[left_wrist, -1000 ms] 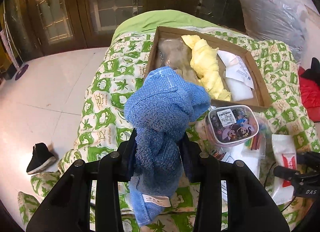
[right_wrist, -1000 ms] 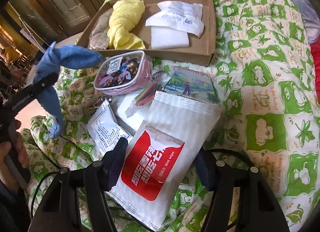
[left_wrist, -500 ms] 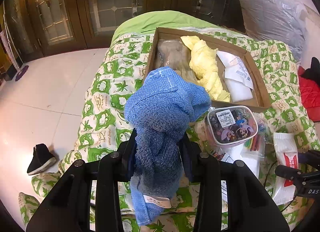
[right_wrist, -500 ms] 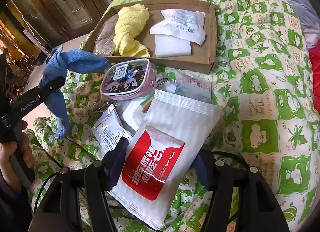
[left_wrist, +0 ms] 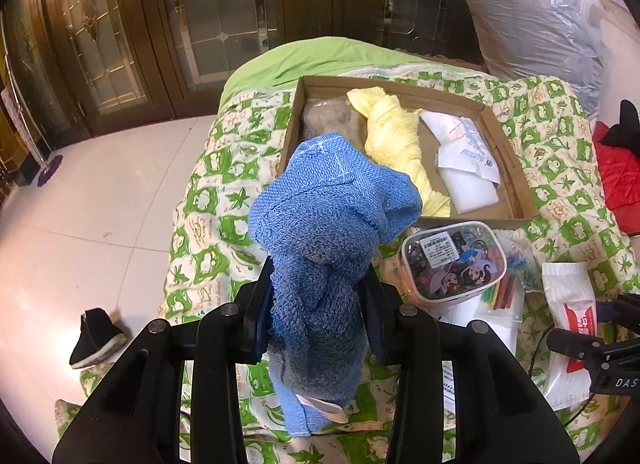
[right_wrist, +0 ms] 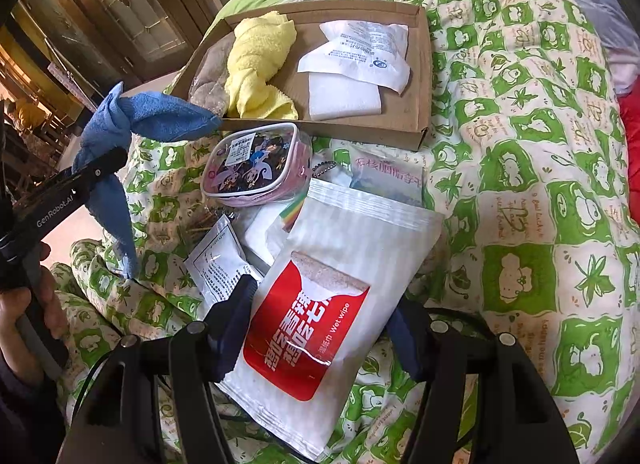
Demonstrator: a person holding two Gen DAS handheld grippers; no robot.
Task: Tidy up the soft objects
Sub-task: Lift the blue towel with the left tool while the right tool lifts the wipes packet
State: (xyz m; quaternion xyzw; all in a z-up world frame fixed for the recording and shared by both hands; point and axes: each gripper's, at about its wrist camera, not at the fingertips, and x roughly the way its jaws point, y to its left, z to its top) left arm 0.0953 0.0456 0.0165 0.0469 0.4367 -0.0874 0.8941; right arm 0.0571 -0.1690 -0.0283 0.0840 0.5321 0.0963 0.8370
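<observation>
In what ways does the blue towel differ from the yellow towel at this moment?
The blue towel is held up off the bed between the fingers of the left gripper; the yellow towel lies in the cardboard box. The blue towel hangs with one end drooping below the gripper, while the yellow towel rests twisted lengthwise on the box floor beside a white packet. Both are terry cloth, bunched up rather than folded flat.

Green-checked quilted bed [right_wrist: 520, 168], cardboard tray [right_wrist: 424, 76], pink pouch [right_wrist: 256, 168], sachets [right_wrist: 218, 260]
</observation>
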